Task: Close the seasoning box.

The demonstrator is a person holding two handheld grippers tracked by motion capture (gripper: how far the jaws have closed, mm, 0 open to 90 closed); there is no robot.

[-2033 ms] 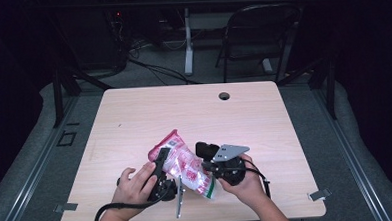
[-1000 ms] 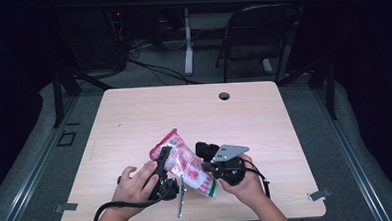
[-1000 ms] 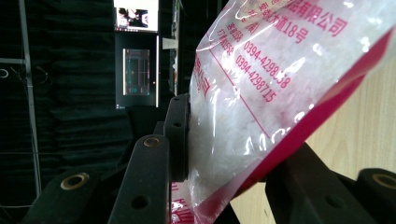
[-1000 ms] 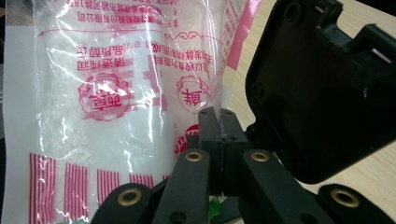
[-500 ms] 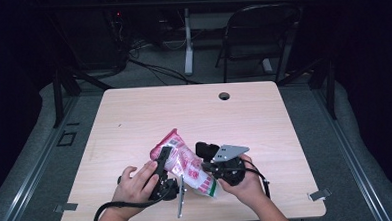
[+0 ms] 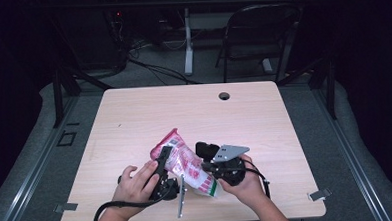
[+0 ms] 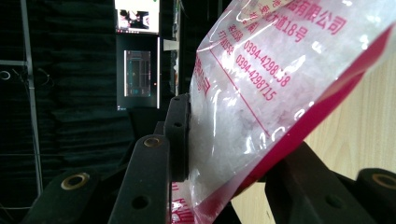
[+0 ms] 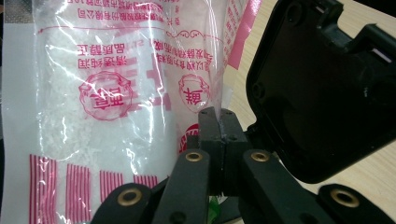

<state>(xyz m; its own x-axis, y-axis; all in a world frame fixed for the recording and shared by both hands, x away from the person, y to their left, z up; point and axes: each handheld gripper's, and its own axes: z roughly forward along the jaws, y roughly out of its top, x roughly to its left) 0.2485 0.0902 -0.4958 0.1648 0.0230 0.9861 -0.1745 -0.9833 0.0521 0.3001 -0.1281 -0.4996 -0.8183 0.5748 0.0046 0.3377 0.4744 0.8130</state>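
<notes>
A: Bag (image 6: 186, 166) of white granules, pink print, sits near the table's (image 6: 134, 113) front edge, propped up between both grippers.

B: Grips?

A: Left gripper (image 7: 224, 158) clamps the bag's bulging body, jaws partly apart on it. Right gripper (image 8: 218, 126) is pinched fully together on a thin edge of film (looks like a seam).

B: Risk?

A: I'd say the film tears if the hands pull apart, spilling granules. Or the thin edge slips from the right jaws and the bag flops over.
</notes>
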